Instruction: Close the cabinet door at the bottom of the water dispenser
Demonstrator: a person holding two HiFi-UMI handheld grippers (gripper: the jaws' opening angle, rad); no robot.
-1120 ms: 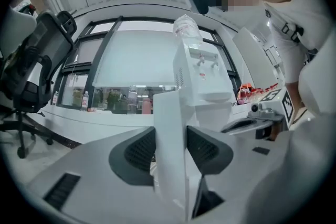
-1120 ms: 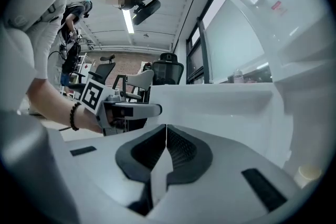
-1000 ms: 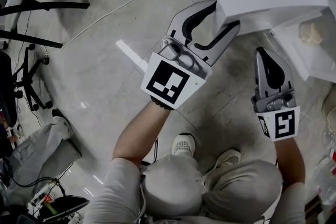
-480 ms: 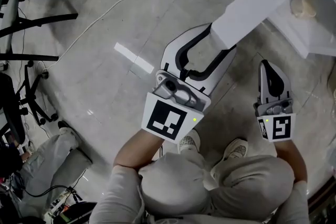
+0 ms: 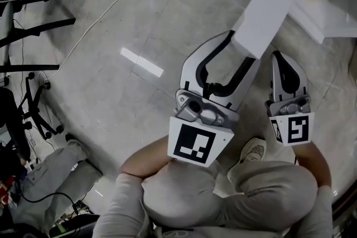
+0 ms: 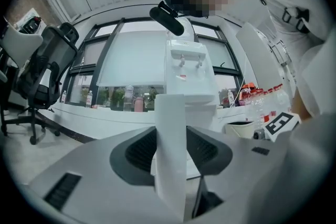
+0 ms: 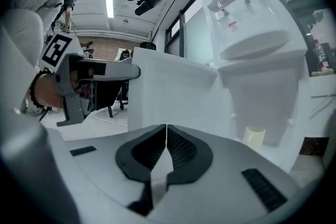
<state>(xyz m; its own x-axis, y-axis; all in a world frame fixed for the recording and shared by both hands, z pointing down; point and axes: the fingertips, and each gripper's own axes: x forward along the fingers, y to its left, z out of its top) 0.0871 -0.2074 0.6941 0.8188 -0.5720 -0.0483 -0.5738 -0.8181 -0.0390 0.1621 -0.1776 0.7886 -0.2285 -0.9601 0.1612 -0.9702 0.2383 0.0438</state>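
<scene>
1. Floor [image 5: 111, 92]: grey tiles. A person crouches on it, knees [image 5: 184, 198] at the lower edge of the head view, with a gripper in each hand.

2. Water dispenser [image 6: 186, 68]: white and upright. Two taps sit at its top front. The bottom compartment [image 5: 329, 19] is open.

3. Cabinet door [image 5: 273, 3]: a white panel, not closed. It stands swung out from the dispenser's base. In the head view it runs diagonally from the upper right down to the left gripper.

4. Office chairs [image 5: 22, 8]: dark frames at the left edge, well apart from the dispenser.

5. Left gripper [image 5: 244, 48]: it points level at the door's free edge. The fingers [image 6: 142, 152] stand wide, one on each face of the panel. They have just been closing a little onto it. The panel fills the gap between the pads, and the pads bear on both faces.

6. Right gripper [image 5: 281, 56]: it lies just beside the door, on the side that faces the compartment. The fingers [image 7: 181, 152] are pressed together with nothing between them. Whether the tips touch the panel cannot be told.

7. Marker cubes: one sits at the rear of the left gripper [image 5: 195, 144] and one at the rear of the right gripper [image 5: 293, 128].

8. Cream cup [image 7: 254, 139]: it stands upright inside the open compartment.

9. White cable [image 5: 111, 5]: it lies slack across the floor, from the chairs toward the dispenser.
</scene>
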